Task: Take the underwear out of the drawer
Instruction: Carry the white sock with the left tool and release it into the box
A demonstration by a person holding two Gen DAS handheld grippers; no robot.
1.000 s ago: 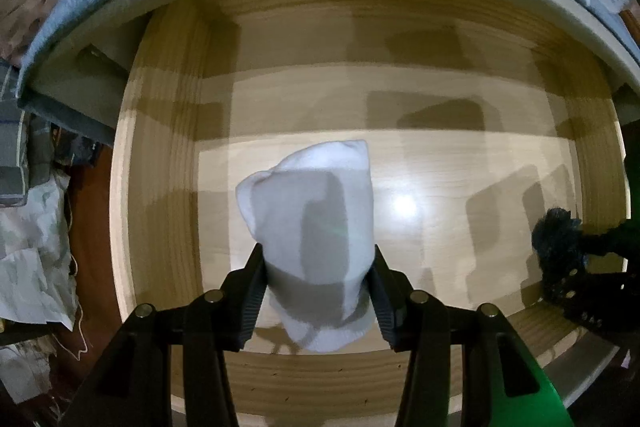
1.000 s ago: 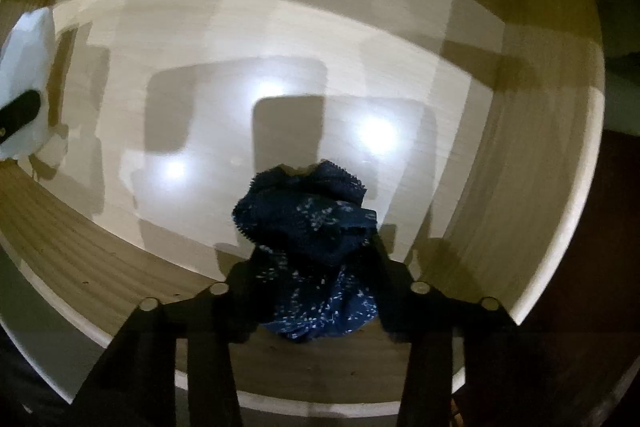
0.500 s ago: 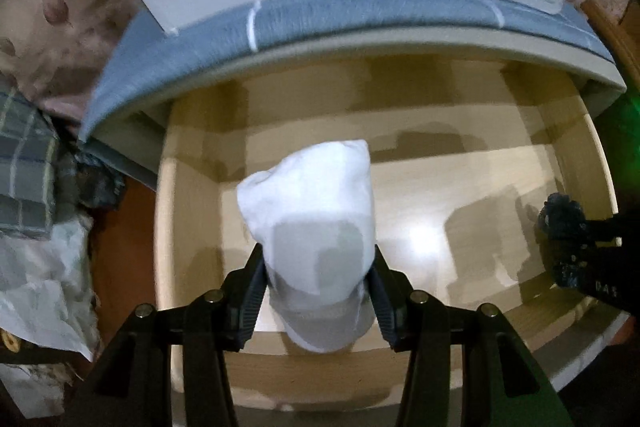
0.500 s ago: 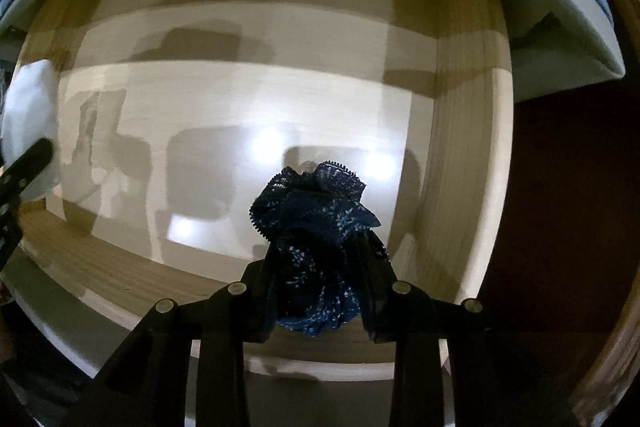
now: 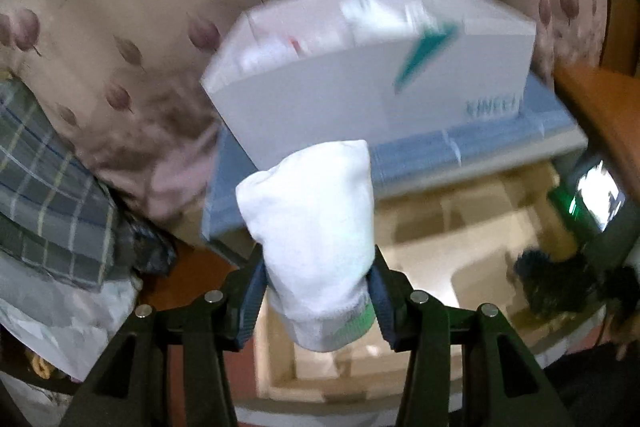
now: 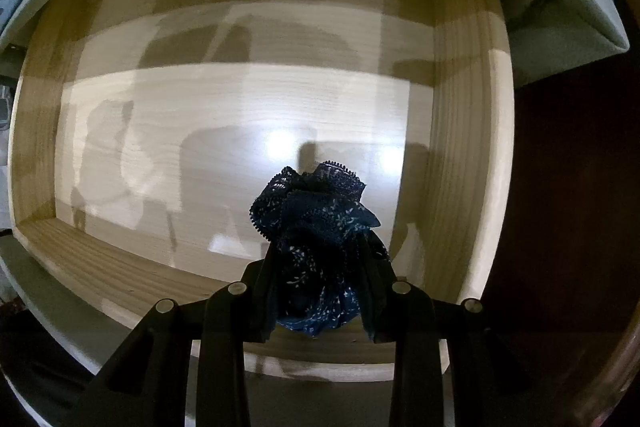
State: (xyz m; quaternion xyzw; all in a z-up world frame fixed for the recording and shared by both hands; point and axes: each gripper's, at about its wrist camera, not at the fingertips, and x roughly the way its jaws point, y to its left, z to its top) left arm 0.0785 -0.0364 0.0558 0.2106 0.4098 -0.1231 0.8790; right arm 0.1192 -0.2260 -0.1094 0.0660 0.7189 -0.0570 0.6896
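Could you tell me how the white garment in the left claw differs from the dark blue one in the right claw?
The white underwear is plain, thick and smooth, rolled into a bundle; the navy lace underwear is patterned with pale specks, scallop-edged and bunched loosely. The white piece is held up in front of a white box, well above the drawer; the navy piece hangs just over the drawer floor. Shared: each is pinched between its claw's jaws, left claw, right claw.

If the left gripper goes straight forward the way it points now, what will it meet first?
Probably the white box, which stands on the blue-topped cabinet directly ahead. The left gripper is shut on the white underwear, so the cloth would touch it first. The view is blurred, so depth is uncertain.
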